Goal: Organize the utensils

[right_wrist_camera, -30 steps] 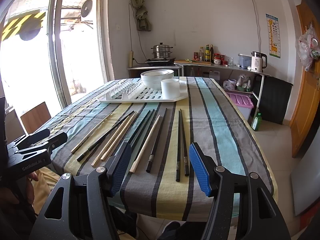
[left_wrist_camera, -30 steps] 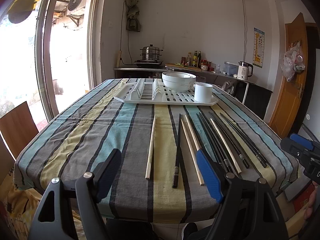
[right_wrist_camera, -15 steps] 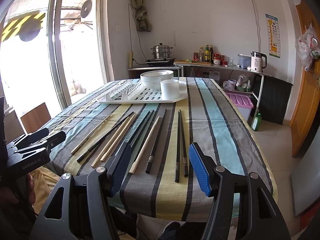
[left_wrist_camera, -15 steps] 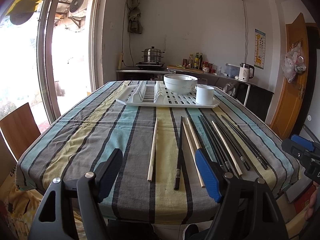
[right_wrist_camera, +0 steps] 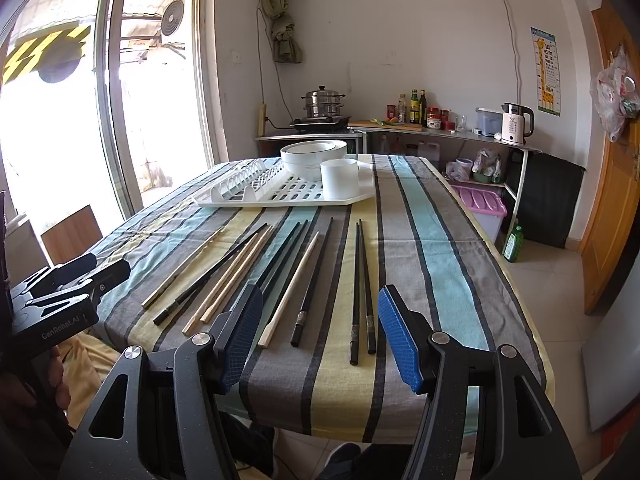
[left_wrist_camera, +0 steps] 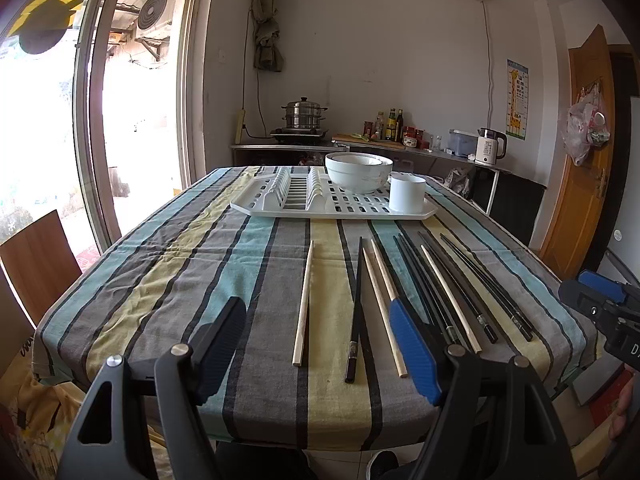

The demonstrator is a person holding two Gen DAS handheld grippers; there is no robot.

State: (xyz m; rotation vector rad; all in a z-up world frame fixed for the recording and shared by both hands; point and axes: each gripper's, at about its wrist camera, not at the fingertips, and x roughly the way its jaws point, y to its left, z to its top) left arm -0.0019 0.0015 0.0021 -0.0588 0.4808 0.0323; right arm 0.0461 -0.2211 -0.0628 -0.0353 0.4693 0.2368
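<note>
Several chopsticks lie side by side on the striped tablecloth, some pale wood [left_wrist_camera: 304,300], some black [left_wrist_camera: 356,312]. In the right wrist view a black pair [right_wrist_camera: 362,284] lies at the right of the row and a wooden one [right_wrist_camera: 292,288] near the middle. A white cup [left_wrist_camera: 407,198] stands on the white drying rack [left_wrist_camera: 280,208] at the far side. My left gripper [left_wrist_camera: 316,344] is open and empty, held over the near table edge. My right gripper [right_wrist_camera: 320,336] is open and empty, also over the near edge.
White bowls [left_wrist_camera: 359,172] are stacked on the rack beside the cup. A wooden chair [left_wrist_camera: 36,264] stands at the table's left. A kitchen counter with a steamer pot [left_wrist_camera: 304,118], bottles and a kettle [left_wrist_camera: 490,146] runs behind. A pink bin [right_wrist_camera: 480,204] sits on the floor at the right.
The left wrist view has lifted and tilted slightly, so the rack and chopsticks sit a little lower in it. The right gripper has hardly moved. Both stay open.
</note>
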